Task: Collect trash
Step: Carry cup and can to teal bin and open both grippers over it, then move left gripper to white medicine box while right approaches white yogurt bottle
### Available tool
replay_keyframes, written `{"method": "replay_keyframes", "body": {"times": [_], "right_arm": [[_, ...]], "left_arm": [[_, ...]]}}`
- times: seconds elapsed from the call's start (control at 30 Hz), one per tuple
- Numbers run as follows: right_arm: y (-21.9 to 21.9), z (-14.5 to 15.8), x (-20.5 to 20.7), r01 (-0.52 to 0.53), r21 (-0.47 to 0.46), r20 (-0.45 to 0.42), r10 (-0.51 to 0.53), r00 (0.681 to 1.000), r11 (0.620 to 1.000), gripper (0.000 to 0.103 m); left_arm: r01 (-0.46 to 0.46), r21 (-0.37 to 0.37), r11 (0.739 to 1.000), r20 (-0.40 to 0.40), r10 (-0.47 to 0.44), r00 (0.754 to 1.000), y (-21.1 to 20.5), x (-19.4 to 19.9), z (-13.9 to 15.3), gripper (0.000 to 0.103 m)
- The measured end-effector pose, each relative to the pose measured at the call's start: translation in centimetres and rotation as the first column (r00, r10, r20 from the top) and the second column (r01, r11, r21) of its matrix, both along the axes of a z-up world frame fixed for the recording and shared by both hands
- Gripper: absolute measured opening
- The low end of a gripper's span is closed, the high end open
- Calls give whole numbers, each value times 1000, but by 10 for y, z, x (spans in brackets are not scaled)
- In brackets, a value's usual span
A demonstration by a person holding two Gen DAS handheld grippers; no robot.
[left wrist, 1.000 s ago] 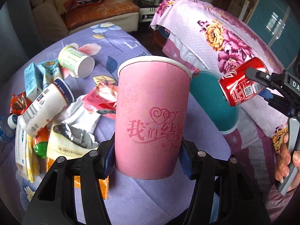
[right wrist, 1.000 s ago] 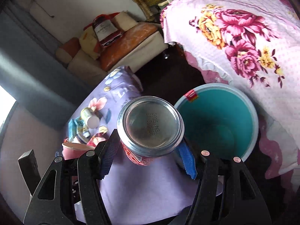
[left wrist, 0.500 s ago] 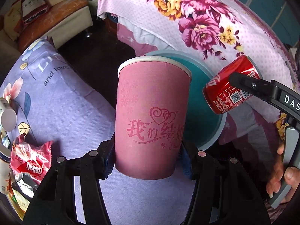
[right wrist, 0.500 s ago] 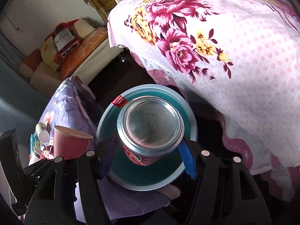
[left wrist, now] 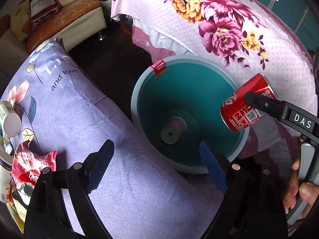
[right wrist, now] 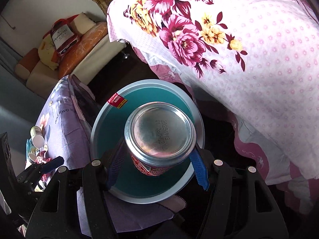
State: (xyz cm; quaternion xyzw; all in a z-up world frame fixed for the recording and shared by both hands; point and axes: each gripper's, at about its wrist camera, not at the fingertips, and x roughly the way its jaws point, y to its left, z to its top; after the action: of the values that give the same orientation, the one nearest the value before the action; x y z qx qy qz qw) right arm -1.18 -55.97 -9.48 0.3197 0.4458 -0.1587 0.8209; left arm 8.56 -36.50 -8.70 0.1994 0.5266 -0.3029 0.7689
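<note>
Your pink cup point(left wrist: 173, 128) has dropped from the left hand-held gripper point(left wrist: 157, 165) into the teal bin point(left wrist: 137, 91).
Its jaws have just been opening, nothing between them; centre-right, your right hand-held gripper point(right wrist: 157, 166) clamps the red can point(right wrist: 159, 137) above the bin.

We see a round plastic bin point(left wrist: 137, 107), teal inside with a pale grey rim, a red aluminium can point(left wrist: 237, 109) with white print, a lilac desk cloth point(left wrist: 83, 119) with flowers, and a pink bedspread point(left wrist: 229, 29) with magenta and yellow blooms.
</note>
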Motion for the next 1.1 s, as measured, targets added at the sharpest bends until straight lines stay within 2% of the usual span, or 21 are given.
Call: {"method": "replay_keyframes", "body": {"times": [0.27, 0.33, 0.37, 0.73, 1.1], "right_arm": [[17, -6, 8, -44, 5, -69, 44, 997, 999, 60], [22, -5, 10, -54, 16, -74, 56, 996, 998, 65], [25, -4, 10, -60, 12, -75, 60, 995, 998, 68], [81, 24, 27, -165, -35, -77, 162, 984, 986, 76], [168, 51, 54, -324, -69, -108, 315, 943, 944, 82]], "left_arm": [[-85, -45, 995, -19, 84, 996, 43, 5, 11, 92], [-109, -52, 993, -27, 108, 994, 54, 6, 13, 92], [-121, -55, 991, -30, 119, 992, 60, 6, 13, 92], [-210, -99, 973, -13, 210, 978, 126, 4, 34, 93], [-364, -177, 914, -7, 368, 930, 228, 7, 59, 95]]}}
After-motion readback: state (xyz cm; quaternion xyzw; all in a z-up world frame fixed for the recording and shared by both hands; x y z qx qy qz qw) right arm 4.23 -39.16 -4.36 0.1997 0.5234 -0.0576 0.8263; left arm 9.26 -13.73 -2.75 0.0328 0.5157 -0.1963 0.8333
